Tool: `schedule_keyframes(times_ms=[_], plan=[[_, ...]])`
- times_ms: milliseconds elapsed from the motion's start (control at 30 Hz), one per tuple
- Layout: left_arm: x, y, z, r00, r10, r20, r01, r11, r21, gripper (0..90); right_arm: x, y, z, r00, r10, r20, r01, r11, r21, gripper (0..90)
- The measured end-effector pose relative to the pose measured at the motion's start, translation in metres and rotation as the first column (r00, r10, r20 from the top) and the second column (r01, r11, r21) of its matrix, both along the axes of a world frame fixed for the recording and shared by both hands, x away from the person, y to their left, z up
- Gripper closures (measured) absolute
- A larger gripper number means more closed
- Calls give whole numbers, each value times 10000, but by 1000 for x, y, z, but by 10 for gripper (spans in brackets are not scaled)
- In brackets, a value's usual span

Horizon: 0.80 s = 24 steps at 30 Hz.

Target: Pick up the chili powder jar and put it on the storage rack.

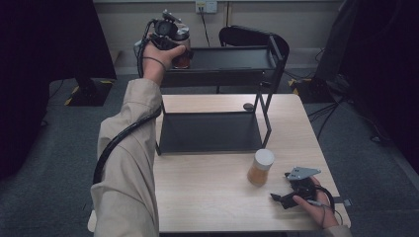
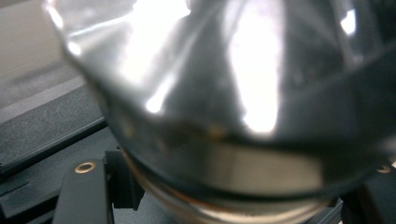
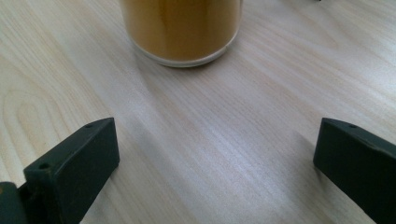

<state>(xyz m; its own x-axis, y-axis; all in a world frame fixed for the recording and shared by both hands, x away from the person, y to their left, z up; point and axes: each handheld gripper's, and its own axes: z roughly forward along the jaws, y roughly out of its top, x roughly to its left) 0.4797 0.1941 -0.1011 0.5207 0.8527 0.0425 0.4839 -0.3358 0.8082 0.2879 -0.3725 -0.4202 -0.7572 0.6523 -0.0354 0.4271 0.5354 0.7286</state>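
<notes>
Above the black rack's top shelf (image 1: 227,57), left gripper (image 1: 170,42) clamped on a dark-lidded jar (image 1: 182,49); right gripper (image 1: 289,195) wide open.

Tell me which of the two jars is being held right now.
The dark-lidded jar at the rack's top shelf, gripped by the left tool; the white-lidded jar stands free on the table.

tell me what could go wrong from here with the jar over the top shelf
1. The left gripper holds the dark-lidded jar at the left edge of the rack's top shelf; released too near that edge, it might tip off.
2. The white-lidded jar stands just ahead of the open right gripper; a nudge could topple it.
</notes>
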Motion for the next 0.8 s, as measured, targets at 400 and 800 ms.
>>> schedule_keyframes(times_ms=[400,800], plan=[[-1,3,-3,10000,-9,-13,9,9998,-212,301,0,0,0,10000,0,1,0,10000,0,0],[-15,6,-1,9994,347,13,-346,9982,-490,92,0,0,0,10000,1,2,-1,10000,0,0]])
